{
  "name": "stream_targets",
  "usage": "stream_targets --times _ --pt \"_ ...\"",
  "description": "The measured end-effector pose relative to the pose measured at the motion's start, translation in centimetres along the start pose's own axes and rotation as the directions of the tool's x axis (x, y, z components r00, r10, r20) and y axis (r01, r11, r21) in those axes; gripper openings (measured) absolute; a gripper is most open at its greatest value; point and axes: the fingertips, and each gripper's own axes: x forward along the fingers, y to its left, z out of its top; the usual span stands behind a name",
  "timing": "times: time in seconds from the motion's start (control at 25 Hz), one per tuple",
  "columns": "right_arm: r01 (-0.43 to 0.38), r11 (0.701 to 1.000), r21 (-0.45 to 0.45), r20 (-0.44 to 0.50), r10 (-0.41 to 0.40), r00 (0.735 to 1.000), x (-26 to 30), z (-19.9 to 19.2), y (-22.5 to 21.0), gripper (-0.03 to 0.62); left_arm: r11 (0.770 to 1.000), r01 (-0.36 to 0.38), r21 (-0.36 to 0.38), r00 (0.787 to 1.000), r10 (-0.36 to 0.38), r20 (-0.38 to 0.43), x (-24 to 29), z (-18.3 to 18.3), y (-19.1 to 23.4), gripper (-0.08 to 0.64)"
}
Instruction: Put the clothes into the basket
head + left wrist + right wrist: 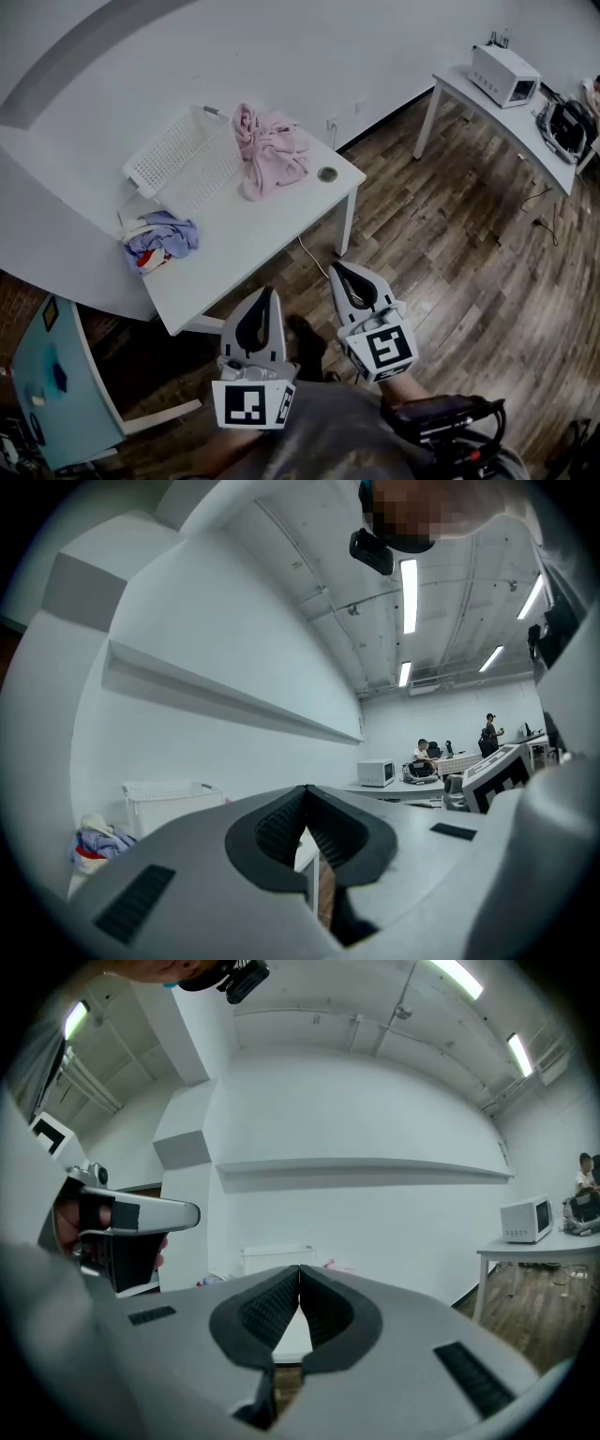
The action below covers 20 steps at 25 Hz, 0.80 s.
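Both grippers are short of the table, on its near side. The left gripper and right gripper each have their jaws clenched tip to tip with nothing between them.

The likeliest slip is reaching a garment with the jaws like that: closed tips would shove the cloth along the top instead of pinching a fold. The blue pile sits at the left near edge of the table, so a push there could send it to the floor. The basket looks like light perforated plastic. A bump from a gripper or a dragged sleeve could slide it toward the far wall. A grip on only one layer may leave a tail hanging over the rim.

The clothes are two soft, crumpled heaps. The pink garment is bunched against the basket's right side, with folds trailing toward the near edge. The blue pile is smaller, mixed with white and a bit of red, and lies just beside the basket's left near corner.
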Motion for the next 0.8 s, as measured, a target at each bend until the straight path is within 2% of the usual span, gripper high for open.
stream_targets --times 0.44,0.8 --pt "-0.024 1.0 0.003 -0.076 0.024 0.997 11.1 -1.9 -3.5 0.008 0.999 -0.017 -0.048 0.999 0.015 -0.043 9.9 -2.2 6.8 0.008" --pt "-0.031 0.999 -0.021 -0.034 0.03 0.999 20.1 0.3 -6.1 0.008 0.999 -0.026 -0.029 1.0 0.026 0.008 17.3 -0.8 12.5 0.008"
